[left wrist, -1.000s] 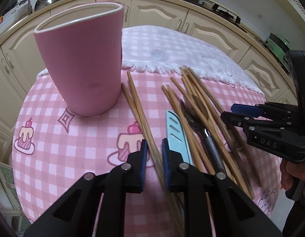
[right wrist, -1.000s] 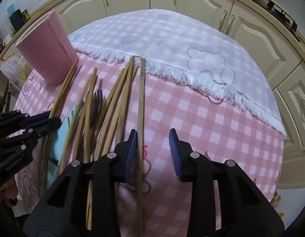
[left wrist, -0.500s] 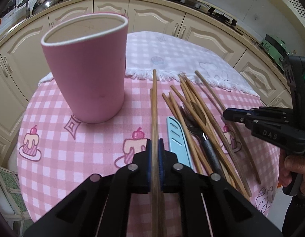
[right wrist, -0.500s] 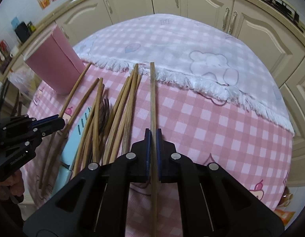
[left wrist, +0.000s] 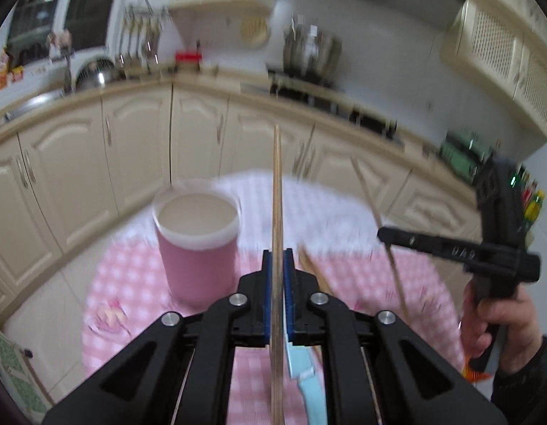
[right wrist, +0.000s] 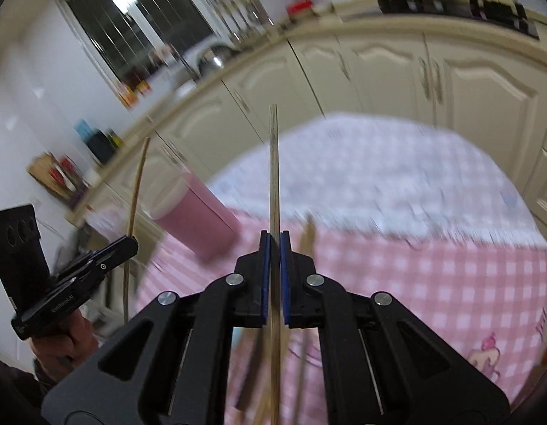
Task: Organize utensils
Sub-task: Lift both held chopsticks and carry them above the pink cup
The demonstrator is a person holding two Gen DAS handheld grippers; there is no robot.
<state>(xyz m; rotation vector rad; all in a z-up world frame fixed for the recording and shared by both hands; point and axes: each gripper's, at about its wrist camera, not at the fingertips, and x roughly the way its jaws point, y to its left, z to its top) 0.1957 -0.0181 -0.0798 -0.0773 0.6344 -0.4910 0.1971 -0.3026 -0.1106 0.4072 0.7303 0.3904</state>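
Observation:
My left gripper [left wrist: 277,258] is shut on a wooden chopstick [left wrist: 276,184] and holds it lifted above the table, pointing forward. The pink cup [left wrist: 197,244] stands upright, open and empty, just left of and below the chopstick. My right gripper [right wrist: 274,241] is shut on another wooden chopstick [right wrist: 273,163], also lifted. The right gripper [left wrist: 390,234] also shows at the right of the left wrist view with its chopstick [left wrist: 374,212]. The left gripper [right wrist: 130,244] shows at the left of the right wrist view. The cup [right wrist: 199,216] lies to the left ahead.
More chopsticks [left wrist: 314,271] and a light blue knife [left wrist: 308,382] lie on the pink checked tablecloth [left wrist: 131,283] below the left gripper. A white cloth [right wrist: 379,177] covers the far half of the table. Cream cabinets [left wrist: 131,148] ring the table.
Both grippers have lifted their chopsticks off the table and tilted upward. The views now look out across the kitchen, and the cup appears farther off and lower.

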